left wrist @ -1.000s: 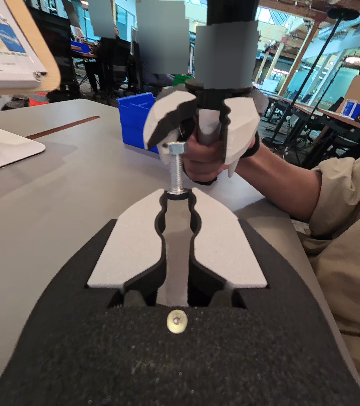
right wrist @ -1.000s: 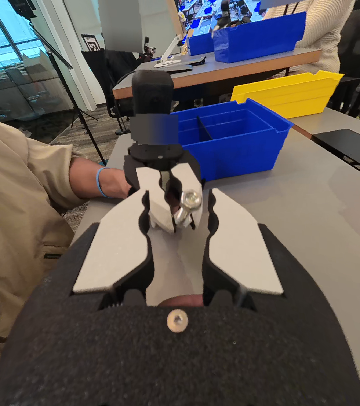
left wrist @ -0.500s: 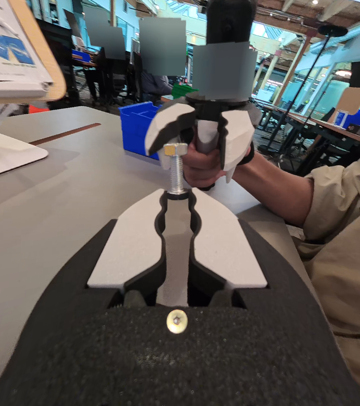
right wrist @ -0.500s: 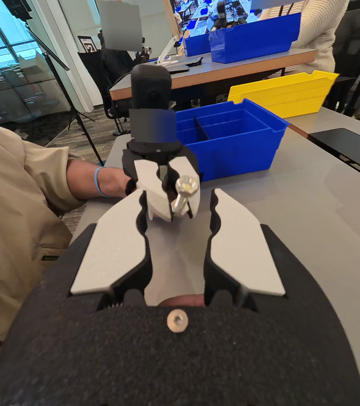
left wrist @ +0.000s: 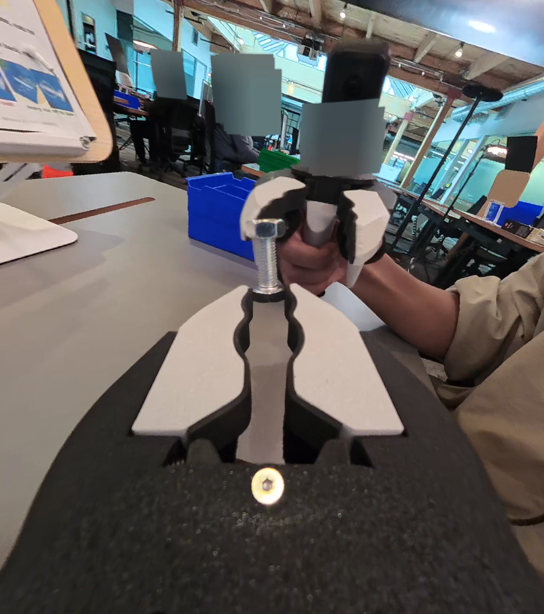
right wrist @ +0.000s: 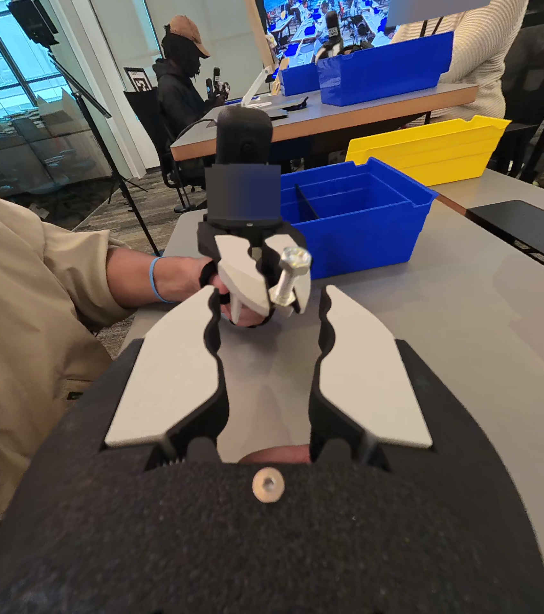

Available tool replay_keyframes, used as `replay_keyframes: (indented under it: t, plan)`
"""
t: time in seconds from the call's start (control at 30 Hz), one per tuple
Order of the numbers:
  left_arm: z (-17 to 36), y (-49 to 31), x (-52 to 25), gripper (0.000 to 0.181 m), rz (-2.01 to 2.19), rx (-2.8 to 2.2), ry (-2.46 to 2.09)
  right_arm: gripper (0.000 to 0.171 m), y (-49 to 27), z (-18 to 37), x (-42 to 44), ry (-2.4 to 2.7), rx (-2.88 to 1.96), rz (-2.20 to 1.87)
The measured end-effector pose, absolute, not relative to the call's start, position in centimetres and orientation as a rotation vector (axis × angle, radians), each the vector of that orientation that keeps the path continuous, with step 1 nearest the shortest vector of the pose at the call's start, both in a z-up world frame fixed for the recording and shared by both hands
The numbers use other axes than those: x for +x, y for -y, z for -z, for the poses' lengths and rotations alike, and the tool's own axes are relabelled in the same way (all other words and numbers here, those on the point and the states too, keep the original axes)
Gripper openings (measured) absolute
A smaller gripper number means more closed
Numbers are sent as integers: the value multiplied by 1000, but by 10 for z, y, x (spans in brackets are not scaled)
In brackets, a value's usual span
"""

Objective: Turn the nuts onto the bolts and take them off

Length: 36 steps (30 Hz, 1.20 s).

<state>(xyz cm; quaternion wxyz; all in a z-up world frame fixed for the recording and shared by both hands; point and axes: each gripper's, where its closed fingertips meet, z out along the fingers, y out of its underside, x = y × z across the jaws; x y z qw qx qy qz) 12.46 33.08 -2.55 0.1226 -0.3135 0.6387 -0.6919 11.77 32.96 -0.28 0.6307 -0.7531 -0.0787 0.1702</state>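
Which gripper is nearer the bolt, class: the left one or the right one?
Left. The left gripper is shut on the nut at the lower end of the bolt. The right gripper is open and empty, facing the bolt without touching it.

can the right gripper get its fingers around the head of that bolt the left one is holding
Probably yes. The right gripper is open and empty, and the bolt stands up from the left gripper with its hex head bare. Nothing lies between them.

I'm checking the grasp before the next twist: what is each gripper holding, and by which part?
The left gripper is shut on the nut at the lower end of the bolt, head up. The right gripper is open, holding nothing.
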Motion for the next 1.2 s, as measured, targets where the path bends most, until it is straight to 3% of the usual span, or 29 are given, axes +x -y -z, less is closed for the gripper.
replay_keyframes:
  t: [0.3,0.37,0.73,0.87,1.0,1.2]
  plan:
    - [35,-319,122,18,2002,-897,-1932,65,-336,8,103,211,-1737,-437]
    - [30,-333,128,18,2002,-949,-1865,56,-332,4,106,211,-1719,-439]
    - [37,-305,114,18,2009,-825,-1995,60,-337,4,97,220,-1704,-472]
    - [28,-326,122,18,2079,-913,-1881,68,-336,1,101,197,-1695,-461]
    - [20,-344,127,18,2059,-938,-1803,61,-330,-6,111,175,-1669,-450]
    - [28,-311,115,18,2040,-831,-1941,66,-340,1,101,185,-1685,-448]
